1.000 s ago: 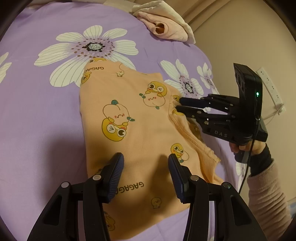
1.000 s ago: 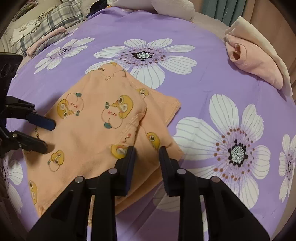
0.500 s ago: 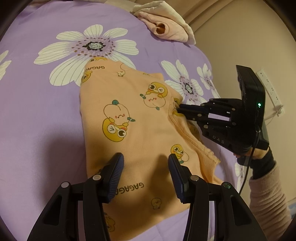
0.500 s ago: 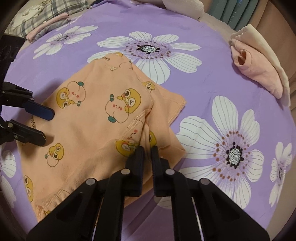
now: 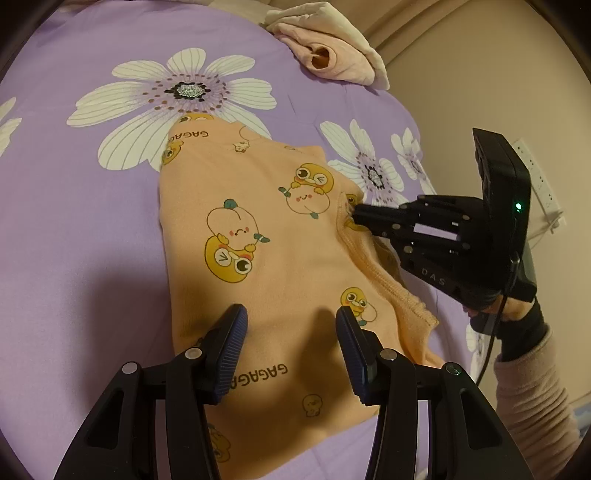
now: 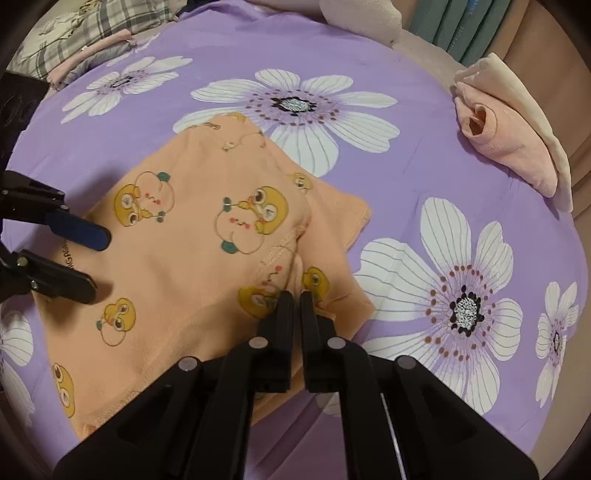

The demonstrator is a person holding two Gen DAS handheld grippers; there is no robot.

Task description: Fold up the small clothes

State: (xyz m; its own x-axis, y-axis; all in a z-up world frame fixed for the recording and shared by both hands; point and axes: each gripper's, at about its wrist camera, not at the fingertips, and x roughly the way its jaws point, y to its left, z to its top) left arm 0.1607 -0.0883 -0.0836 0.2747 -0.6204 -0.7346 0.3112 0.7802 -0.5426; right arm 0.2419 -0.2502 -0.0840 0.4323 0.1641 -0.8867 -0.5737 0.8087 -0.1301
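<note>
Fabric at the stitched hem is pinched in my right hand-held gripper point(image 6: 297, 299), which has just closed on the orange garment point(image 5: 258, 266) mid-bed point(image 5: 74, 221). My left hand-held gripper point(image 5: 291, 332) hovers half-open over its near end, holding nothing; the long axis runs away from me.

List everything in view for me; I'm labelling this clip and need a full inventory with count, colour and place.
orange garment: one, peach-orange with yellow cartoon prints, partly folded, middle of the bed.
bedsheet: one, purple with white flowers, under everything.
pink clothes: one folded pile, pale pink and cream, far right edge of the bed.
plaid bedding: one heap, grey-green checked, far left corner.
power strip: one, white, on the wall to the right.
left gripper: one, black with blue pads, jaws apart over the garment's near part.
right gripper: one, black, has just closed on the garment's stitched edge.
sleeve: one, pale pink, behind the right gripper.
</note>
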